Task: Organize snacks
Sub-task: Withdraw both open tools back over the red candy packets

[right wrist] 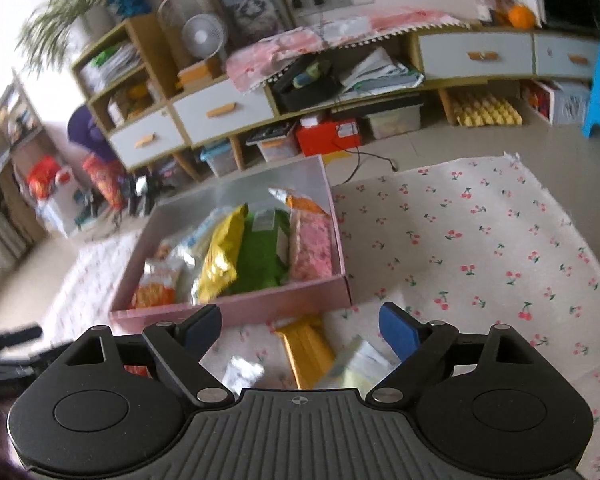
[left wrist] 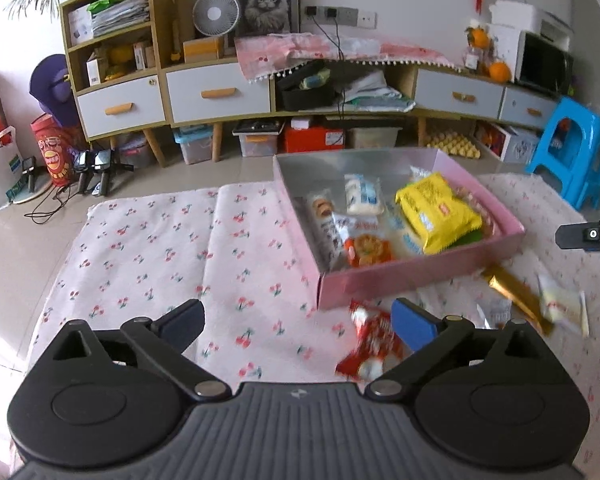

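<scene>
My left gripper [left wrist: 298,320] stood with its fingers spread wide and grasping nothing; my right gripper [right wrist: 300,326] was likewise released, nothing pressed between its pads. The pink box [left wrist: 420,280], a shallow cardboard tray with thin matte walls and a grey lining, sat on the cherry-print cloth [left wrist: 160,248] at about one o'clock from my left gripper and eleven o'clock from my right. Inside lay the yellow packet [left wrist: 440,212], puffy and crinkled, beside smaller film sachets. Loose snacks remained outside on the cloth: the red wrapper [left wrist: 374,344] just beside my left gripper's right finger, the gold bar [right wrist: 306,350] between my right fingers at twelve o'clock, and the pale sachet [right wrist: 364,364] just beside it at one o'clock. I judged all of them light, with glossy, slippery film that would crumple under pressure; their contents looked likely to crush. The gold bar appeared stiffer and oblong, best taken across its narrow width at mid-length. The red wrapper, soft and irregular, wanted a hold across its fuller middle, not its crimped ends. The cloth was soft and wrinkled and could bunch under a low approach.
</scene>
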A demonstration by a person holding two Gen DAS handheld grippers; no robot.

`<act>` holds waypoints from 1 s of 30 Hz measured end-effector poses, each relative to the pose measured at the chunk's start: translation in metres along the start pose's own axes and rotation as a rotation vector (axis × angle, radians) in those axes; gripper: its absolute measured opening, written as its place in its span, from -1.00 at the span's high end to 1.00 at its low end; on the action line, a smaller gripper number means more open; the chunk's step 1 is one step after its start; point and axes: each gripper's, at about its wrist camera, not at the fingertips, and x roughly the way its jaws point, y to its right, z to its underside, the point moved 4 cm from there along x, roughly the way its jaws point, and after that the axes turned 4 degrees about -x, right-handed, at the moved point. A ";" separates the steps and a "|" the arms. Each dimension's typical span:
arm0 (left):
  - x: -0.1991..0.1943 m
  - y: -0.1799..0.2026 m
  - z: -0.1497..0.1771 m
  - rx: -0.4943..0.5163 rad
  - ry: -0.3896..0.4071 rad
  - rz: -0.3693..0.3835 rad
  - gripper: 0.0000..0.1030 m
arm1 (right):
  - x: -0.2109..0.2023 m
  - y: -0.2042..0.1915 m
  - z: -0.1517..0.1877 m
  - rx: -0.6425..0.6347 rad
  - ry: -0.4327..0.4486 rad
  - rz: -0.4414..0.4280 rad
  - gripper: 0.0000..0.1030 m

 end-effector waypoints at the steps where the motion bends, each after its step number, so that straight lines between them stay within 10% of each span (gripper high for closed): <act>1: -0.001 0.000 0.003 0.013 -0.004 0.000 -0.96 | -0.001 -0.003 0.003 -0.022 -0.007 -0.001 -0.71; 21: -0.010 0.016 0.051 0.217 -0.034 0.128 -0.98 | -0.016 -0.056 0.064 -0.361 -0.105 -0.068 -0.71; 30: 0.019 0.026 0.040 0.172 -0.063 0.123 -0.60 | -0.007 -0.098 0.087 -0.524 -0.161 -0.155 -0.76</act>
